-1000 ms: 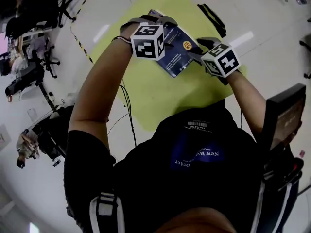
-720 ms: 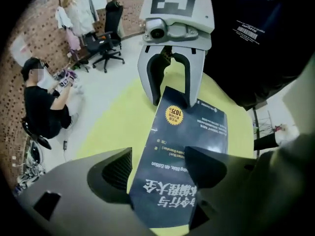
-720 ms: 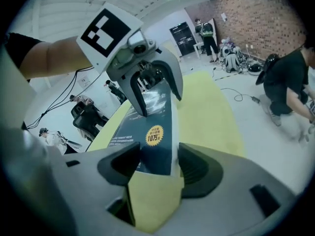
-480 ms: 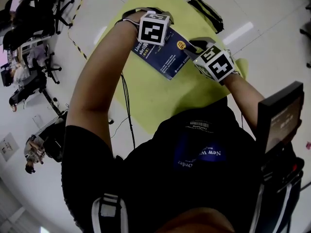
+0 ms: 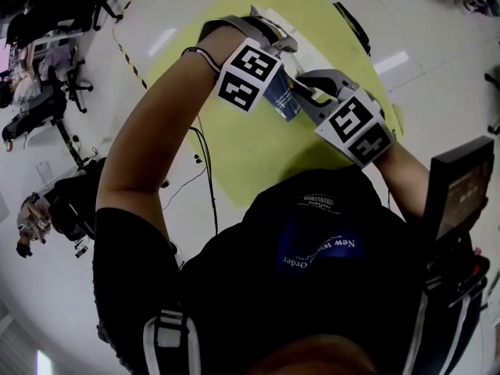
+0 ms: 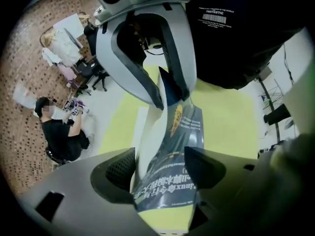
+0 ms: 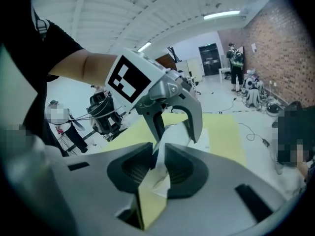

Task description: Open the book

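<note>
The book (image 5: 281,100), with a dark blue cover and white pages, is held up off the yellow mat (image 5: 250,147) between both grippers. My left gripper (image 5: 269,41) points straight down. In the left gripper view its pads (image 6: 120,168) sit against both faces of the book (image 6: 182,132), so my left gripper (image 6: 162,173) is shut on it. My right gripper (image 5: 301,92) comes in from the right. Its jaws are closing, and in the right gripper view my right gripper (image 7: 158,168) pinches a thin white edge of the book (image 7: 172,136).
A black strap-like object (image 5: 355,26) lies at the mat's far edge. Office chairs (image 5: 47,6) and striped floor tape (image 5: 129,57) are at the left, a cable (image 5: 207,178) runs over the floor, and a dark screen (image 5: 461,186) stands at the right. A person (image 6: 61,132) sits beyond the mat.
Both grippers have risen with the book, which has come off the mat and tipped up on edge. The right gripper's jaws have narrowed onto the book's edge.
</note>
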`<action>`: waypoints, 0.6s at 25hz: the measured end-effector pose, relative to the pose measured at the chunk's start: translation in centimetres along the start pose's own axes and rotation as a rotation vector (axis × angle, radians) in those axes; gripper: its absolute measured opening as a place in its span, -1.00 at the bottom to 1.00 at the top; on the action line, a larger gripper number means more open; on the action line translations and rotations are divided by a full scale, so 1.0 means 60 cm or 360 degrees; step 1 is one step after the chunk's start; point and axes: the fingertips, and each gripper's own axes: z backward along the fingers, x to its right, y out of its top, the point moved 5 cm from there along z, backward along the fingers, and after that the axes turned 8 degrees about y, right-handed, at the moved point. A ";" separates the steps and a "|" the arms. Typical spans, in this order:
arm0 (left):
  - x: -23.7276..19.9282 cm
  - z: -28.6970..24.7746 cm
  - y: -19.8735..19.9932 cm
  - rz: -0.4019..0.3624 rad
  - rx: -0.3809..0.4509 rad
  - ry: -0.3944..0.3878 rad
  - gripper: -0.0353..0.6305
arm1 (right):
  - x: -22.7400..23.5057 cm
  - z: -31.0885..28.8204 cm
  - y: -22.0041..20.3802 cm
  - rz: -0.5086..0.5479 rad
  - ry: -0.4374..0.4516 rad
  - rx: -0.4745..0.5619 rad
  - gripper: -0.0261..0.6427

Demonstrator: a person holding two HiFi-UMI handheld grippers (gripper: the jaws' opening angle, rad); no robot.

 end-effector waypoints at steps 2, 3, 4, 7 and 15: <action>0.027 0.028 0.000 0.0011 0.0001 0.0132 -0.01 | -0.037 -0.014 0.015 0.0025 0.0049 -0.0005 -0.72; 0.040 0.043 0.001 0.0042 0.0011 0.0206 -0.09 | -0.054 -0.021 0.020 0.0082 0.0068 -0.0021 -0.73; 0.054 0.057 0.002 0.0083 0.0021 0.0282 -0.17 | -0.072 -0.029 0.024 0.0164 0.0082 -0.0050 -0.73; 0.115 0.090 0.001 0.0220 0.0026 0.0470 -0.34 | -0.133 -0.059 0.032 0.0349 0.0156 -0.0160 -0.73; 0.315 0.099 -0.013 0.0545 -0.0109 0.0664 -0.34 | -0.263 -0.180 0.014 0.0649 0.0346 -0.0342 -0.73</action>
